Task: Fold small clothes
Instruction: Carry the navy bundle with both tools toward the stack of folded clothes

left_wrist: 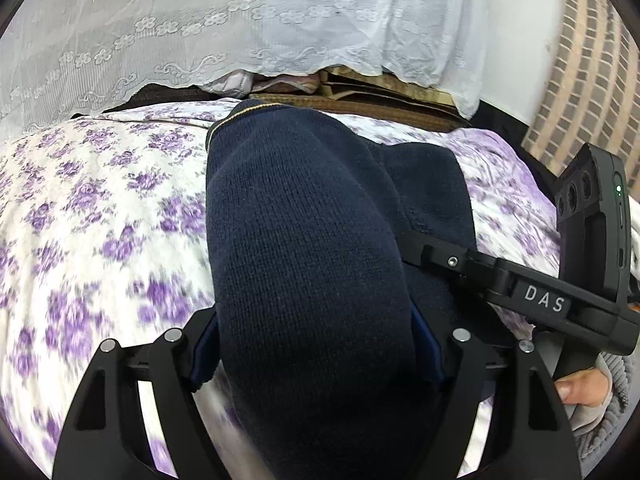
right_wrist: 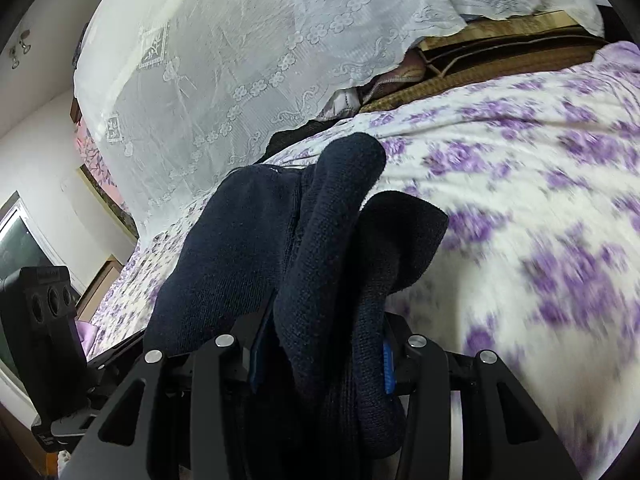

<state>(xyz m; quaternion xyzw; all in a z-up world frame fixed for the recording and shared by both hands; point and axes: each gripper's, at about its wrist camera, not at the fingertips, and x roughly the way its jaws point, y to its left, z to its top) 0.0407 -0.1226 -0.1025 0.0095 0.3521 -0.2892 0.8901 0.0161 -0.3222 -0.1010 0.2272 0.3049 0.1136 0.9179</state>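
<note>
A dark navy knitted garment [left_wrist: 304, 248] hangs lifted over the purple-flowered bedspread [left_wrist: 100, 200]. My left gripper [left_wrist: 316, 356] is shut on a thick bunched fold of it, blue pads pressing both sides. Its cuff with a thin gold line points away from me. In the right wrist view the same navy garment [right_wrist: 312, 248] is bunched in several folds, and my right gripper [right_wrist: 320, 364] is shut on them. The right gripper's black body [left_wrist: 560, 300] shows at the right of the left wrist view, with a thumb below it.
White lace curtain [left_wrist: 200, 20] hangs behind the bed. Woven mats and cardboard [left_wrist: 360, 96] lie at the bed's far edge. A brick-patterned wall [left_wrist: 580, 80] stands at right. The flowered bedspread [right_wrist: 540, 200] spreads wide to the right.
</note>
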